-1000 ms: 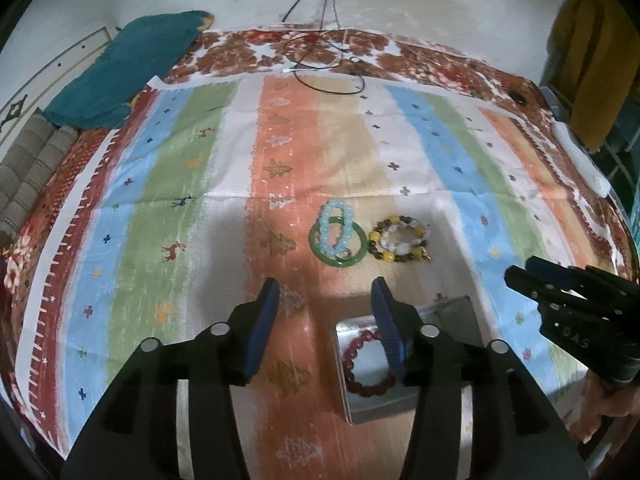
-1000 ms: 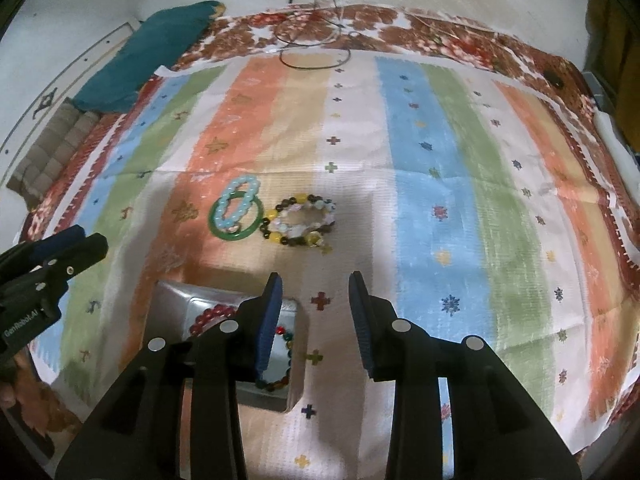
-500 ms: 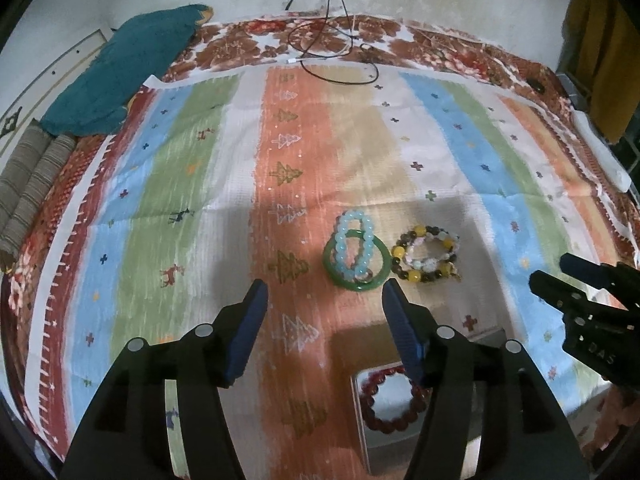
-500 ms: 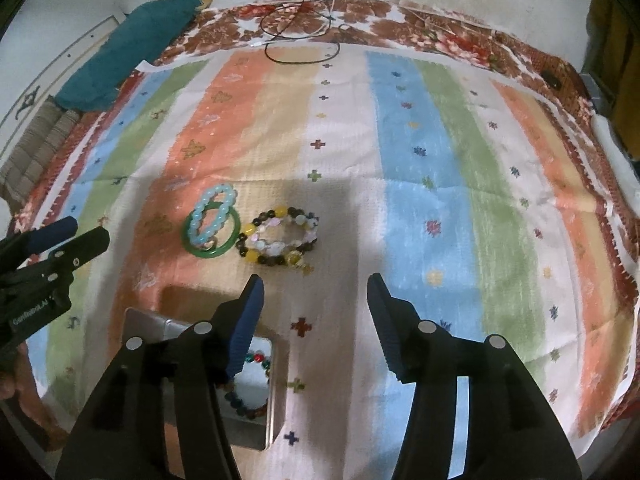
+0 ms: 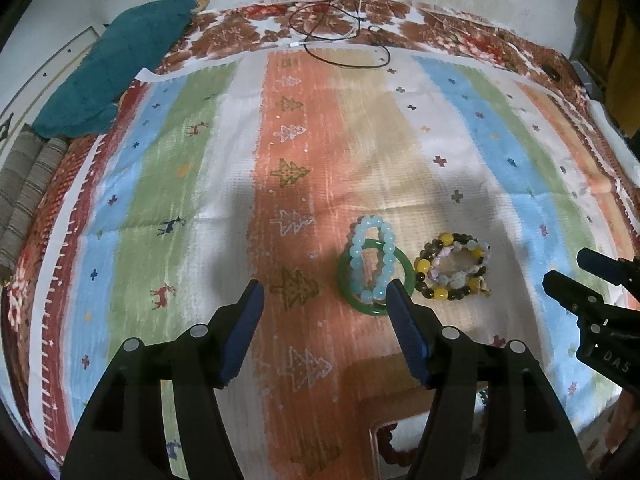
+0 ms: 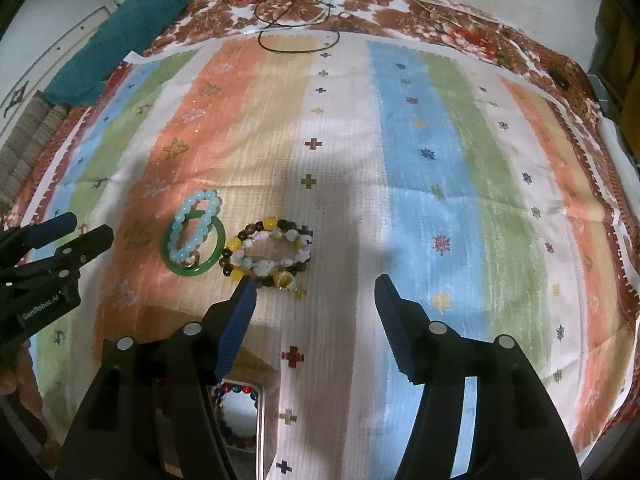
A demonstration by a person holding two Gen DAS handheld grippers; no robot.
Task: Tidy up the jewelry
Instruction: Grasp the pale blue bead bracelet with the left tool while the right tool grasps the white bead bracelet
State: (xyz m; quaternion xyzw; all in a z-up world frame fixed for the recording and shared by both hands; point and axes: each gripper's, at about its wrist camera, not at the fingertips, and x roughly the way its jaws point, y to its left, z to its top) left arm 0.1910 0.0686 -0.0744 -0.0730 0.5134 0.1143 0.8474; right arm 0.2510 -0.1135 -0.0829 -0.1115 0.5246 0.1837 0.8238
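A light-blue bead bracelet [image 5: 372,258] lies across a green bangle [image 5: 374,304] on the striped cloth; both also show in the right wrist view, the bead bracelet [image 6: 196,224] over the bangle [image 6: 204,268]. Beside them lies a pile of yellow, brown and pale bead bracelets [image 5: 452,270] [image 6: 268,258]. A shiny metal tray [image 6: 260,420] near the front edge holds a dark red bead bracelet [image 5: 394,446] and a multicoloured one [image 6: 234,390]. My left gripper [image 5: 324,300] is open and empty, just in front of the bangle. My right gripper [image 6: 316,294] is open and empty, just in front of the pile.
A teal cushion [image 5: 116,64] lies at the back left. Black and white cables [image 5: 340,40] lie at the back middle. Rolled striped fabric [image 5: 24,196] sits at the left edge. The striped cloth [image 6: 420,160] covers the surface.
Both grippers have opened wider and moved forward from over the tray toward the bracelets on the cloth. The tray has slid toward the bottom of both views.
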